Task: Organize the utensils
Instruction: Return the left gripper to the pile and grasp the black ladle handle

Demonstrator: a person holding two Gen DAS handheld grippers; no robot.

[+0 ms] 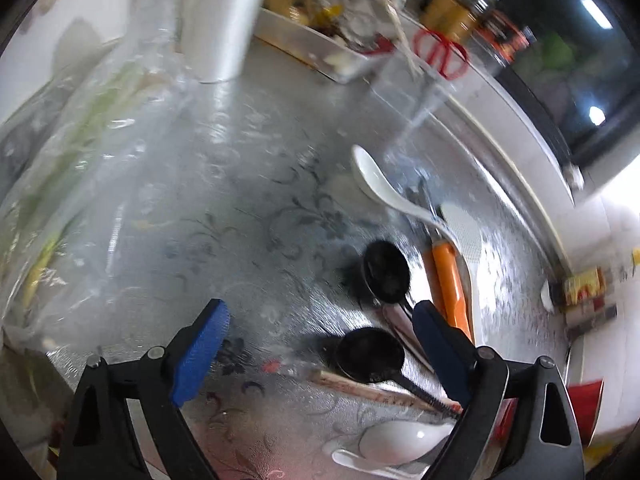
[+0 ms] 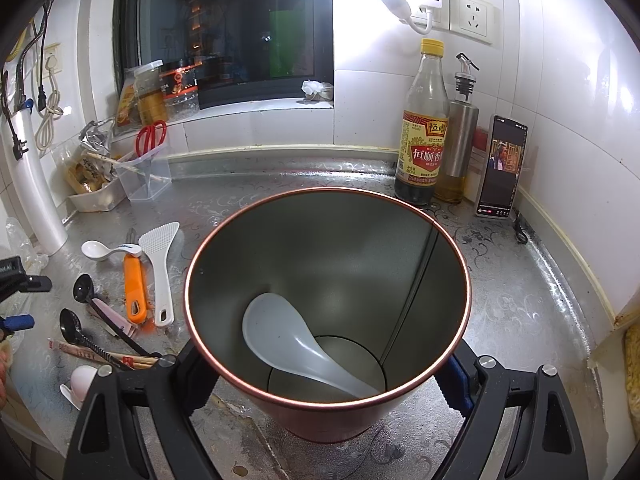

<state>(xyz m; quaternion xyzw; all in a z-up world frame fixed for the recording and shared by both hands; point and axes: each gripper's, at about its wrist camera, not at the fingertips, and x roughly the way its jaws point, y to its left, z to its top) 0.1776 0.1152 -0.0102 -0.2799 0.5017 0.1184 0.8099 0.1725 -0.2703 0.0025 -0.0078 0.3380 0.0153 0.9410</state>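
My left gripper (image 1: 320, 356) points down at the silver counter, open, its blue pads (image 1: 200, 352) wide apart. Between and just beyond them lies a black spoon (image 1: 370, 354), untouched. A second black spoon (image 1: 386, 272), an orange peeler (image 1: 450, 284), a white rice paddle (image 1: 464, 232), a white ceramic spoon (image 1: 380, 184), wrapped chopsticks (image 1: 360, 388) and another white spoon (image 1: 400, 440) lie nearby. My right gripper (image 2: 326, 380) is shut on a red, copper-rimmed container (image 2: 420, 280), and a white spoon (image 2: 288, 340) lies inside it.
A clear bag of greens (image 1: 60, 200) and a white pipe (image 1: 216, 20) stand on the left. A clear box with red scissors (image 2: 150, 136) sits by the window. A vinegar bottle (image 2: 424, 128), an oil dispenser (image 2: 460, 132) and a phone (image 2: 502, 168) stand at the back right.
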